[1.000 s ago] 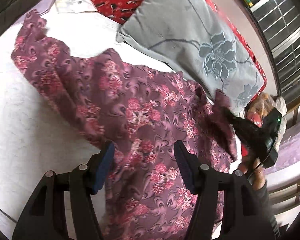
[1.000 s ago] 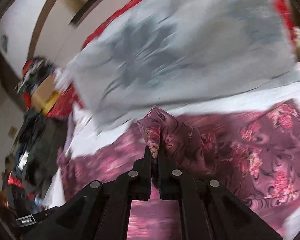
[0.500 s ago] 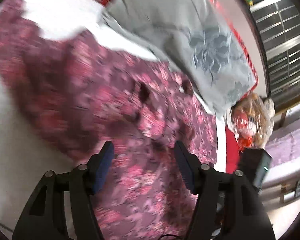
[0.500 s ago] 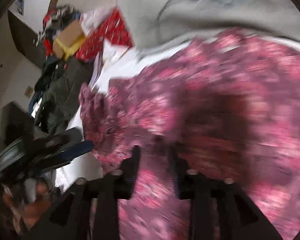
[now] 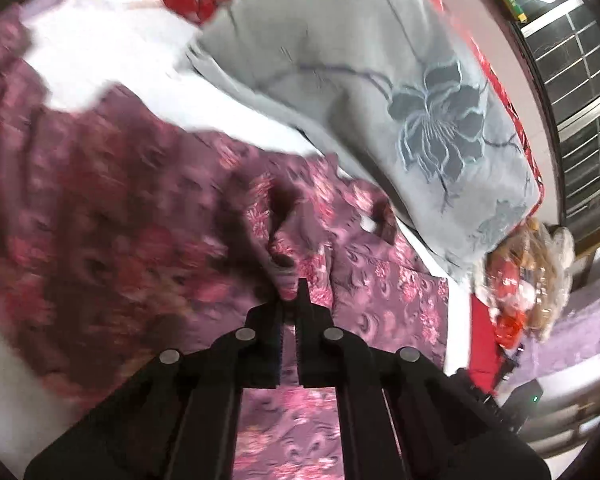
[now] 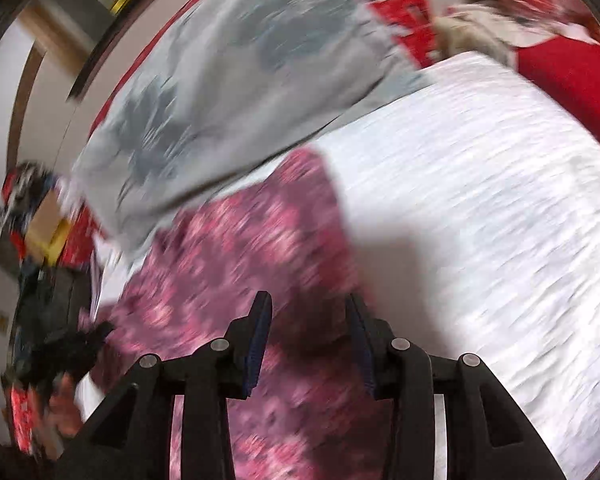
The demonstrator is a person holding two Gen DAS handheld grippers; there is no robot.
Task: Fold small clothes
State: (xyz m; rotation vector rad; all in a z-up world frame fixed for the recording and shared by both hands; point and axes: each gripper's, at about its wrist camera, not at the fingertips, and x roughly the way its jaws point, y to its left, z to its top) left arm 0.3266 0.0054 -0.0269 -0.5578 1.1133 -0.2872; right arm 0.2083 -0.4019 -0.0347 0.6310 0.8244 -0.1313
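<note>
With the floral garment (image 5: 148, 216) spread on the white bed (image 6: 480, 208) beside the grey pillow (image 5: 380, 92), a raised pleat is pinched by the closed left gripper (image 5: 290, 300), while the right gripper (image 6: 308, 336), its jaws just opened, stands part-open and empty near the garment's edge, judged ready for regrasping.

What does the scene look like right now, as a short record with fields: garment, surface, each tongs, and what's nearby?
garment: purple floral garment, spread out and rumpled
surface: white bed sheet
left tongs: shut, pinching a raised fold of the garment
right tongs: open over the garment's edge, gripping nothing; jaws have just been opening
nearby: grey flower-print pillow beyond the garment
image quality: right wrist view motion-blurred
</note>
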